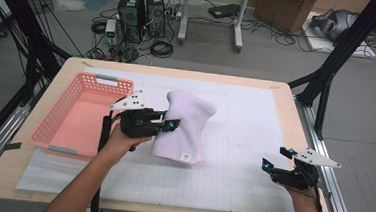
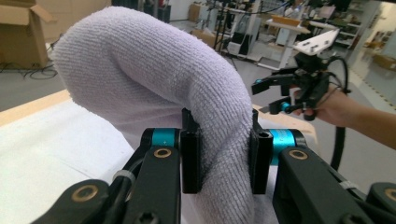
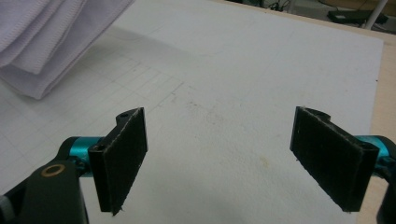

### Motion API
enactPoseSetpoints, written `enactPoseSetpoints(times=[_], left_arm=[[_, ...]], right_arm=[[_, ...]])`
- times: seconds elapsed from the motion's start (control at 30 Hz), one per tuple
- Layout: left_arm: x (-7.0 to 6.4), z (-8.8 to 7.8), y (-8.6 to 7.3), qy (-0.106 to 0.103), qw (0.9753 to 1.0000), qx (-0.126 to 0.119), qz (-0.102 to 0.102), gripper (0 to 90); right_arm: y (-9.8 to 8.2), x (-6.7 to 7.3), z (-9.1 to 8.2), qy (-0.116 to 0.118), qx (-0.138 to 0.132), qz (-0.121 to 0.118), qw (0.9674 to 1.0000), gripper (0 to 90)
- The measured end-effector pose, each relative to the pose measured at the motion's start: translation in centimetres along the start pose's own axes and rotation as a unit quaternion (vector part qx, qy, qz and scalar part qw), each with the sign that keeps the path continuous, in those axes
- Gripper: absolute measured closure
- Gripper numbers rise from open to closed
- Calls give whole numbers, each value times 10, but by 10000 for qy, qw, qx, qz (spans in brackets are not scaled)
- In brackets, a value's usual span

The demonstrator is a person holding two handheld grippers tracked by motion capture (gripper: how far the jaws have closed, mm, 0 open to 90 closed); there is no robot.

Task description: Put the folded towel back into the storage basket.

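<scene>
The pale wooden table (image 1: 281, 100) is lying under a white gridded paper mat (image 1: 244, 135) that is covering nearly the whole top, leaving a bare wooden strip along the far and right edges. From the mat's centre, the stretch toward three and five o'clock is lying open, with nothing standing on it. At nine o'clock the salmon-pink perforated plastic basket (image 1: 62, 122) is sitting just inside the table's left edge, its near rim hanging close to the front-left border.

The folded white terry-cloth towel (image 1: 184, 126) is being held up just right of the basket, near the mat's centre, its lower end hanging down toward the paper; whether that end is touching the mat is hard to judge from above. In the left gripper view the towel (image 2: 154, 79) is arching up and over from eleven o'clock and dropping straight down between the pads.

The left gripper (image 1: 167, 123) is clamping that towel, both jaws pressing into the pile. The right gripper (image 1: 276, 159) is hovering at four o'clock near the table's right edge, well apart from the towel, its jaws standing wide with only the paper mat between them.
</scene>
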State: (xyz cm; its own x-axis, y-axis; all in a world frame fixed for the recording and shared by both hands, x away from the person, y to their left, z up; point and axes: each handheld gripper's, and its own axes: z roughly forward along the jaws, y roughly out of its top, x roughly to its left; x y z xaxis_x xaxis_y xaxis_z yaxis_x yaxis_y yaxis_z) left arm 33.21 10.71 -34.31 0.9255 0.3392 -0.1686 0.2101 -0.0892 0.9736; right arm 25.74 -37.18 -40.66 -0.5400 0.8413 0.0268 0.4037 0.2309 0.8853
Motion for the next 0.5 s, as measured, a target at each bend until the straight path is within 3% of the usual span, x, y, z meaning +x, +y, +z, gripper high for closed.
enactPoseSetpoints(times=[0.5], left_arm=[[9, -44, 9, -149, 9995, -254, -73, 726]], right_arm=[[3, 4, 4, 18, 24, -35, 10000, 178]])
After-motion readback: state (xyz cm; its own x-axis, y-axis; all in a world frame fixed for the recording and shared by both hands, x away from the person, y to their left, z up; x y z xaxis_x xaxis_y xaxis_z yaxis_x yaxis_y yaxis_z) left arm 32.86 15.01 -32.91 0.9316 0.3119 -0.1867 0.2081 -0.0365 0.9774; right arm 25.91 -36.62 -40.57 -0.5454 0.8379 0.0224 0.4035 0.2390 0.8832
